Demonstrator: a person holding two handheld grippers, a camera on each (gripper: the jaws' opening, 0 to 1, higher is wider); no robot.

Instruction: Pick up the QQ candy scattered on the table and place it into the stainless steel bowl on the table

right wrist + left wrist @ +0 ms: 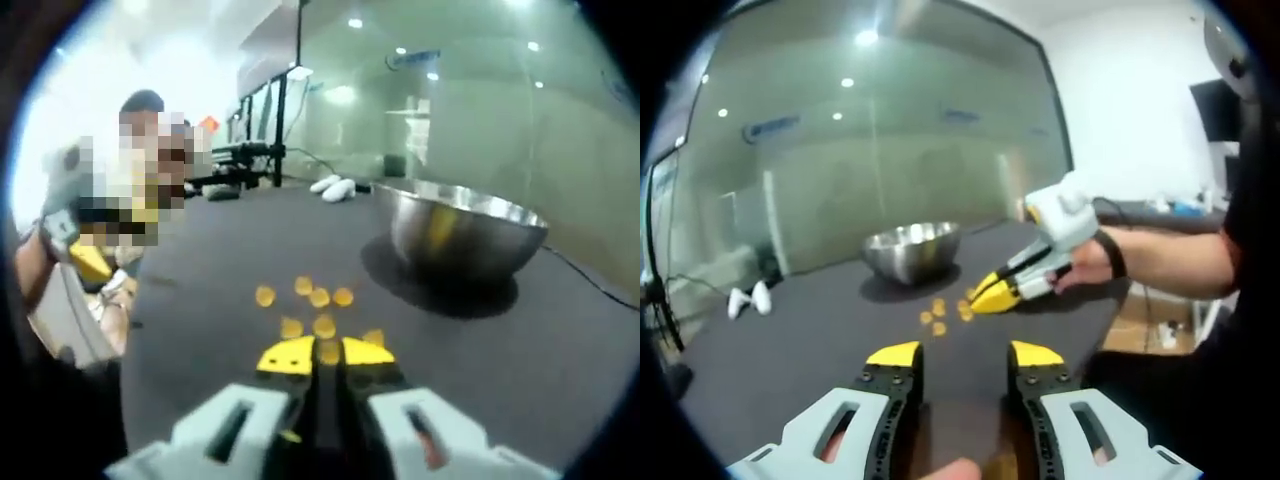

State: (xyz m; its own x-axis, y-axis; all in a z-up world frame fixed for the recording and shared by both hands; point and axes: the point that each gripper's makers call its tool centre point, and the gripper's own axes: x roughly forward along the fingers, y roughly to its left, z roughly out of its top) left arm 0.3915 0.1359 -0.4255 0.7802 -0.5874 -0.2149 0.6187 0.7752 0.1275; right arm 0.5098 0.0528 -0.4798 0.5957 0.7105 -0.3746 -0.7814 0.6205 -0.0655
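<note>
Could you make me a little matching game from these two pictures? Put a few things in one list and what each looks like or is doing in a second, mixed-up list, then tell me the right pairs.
Things:
1. stainless steel bowl
2. candies
3. left gripper
4. right gripper

Descriptions:
A. small orange pieces scattered on the dark table
B. jaws spread apart, nothing between them
C. shiny and round, standing behind the candies
D. yellow tips brought together right at the candies

Pairs: 1-C, 2-A, 3-B, 4-D
</note>
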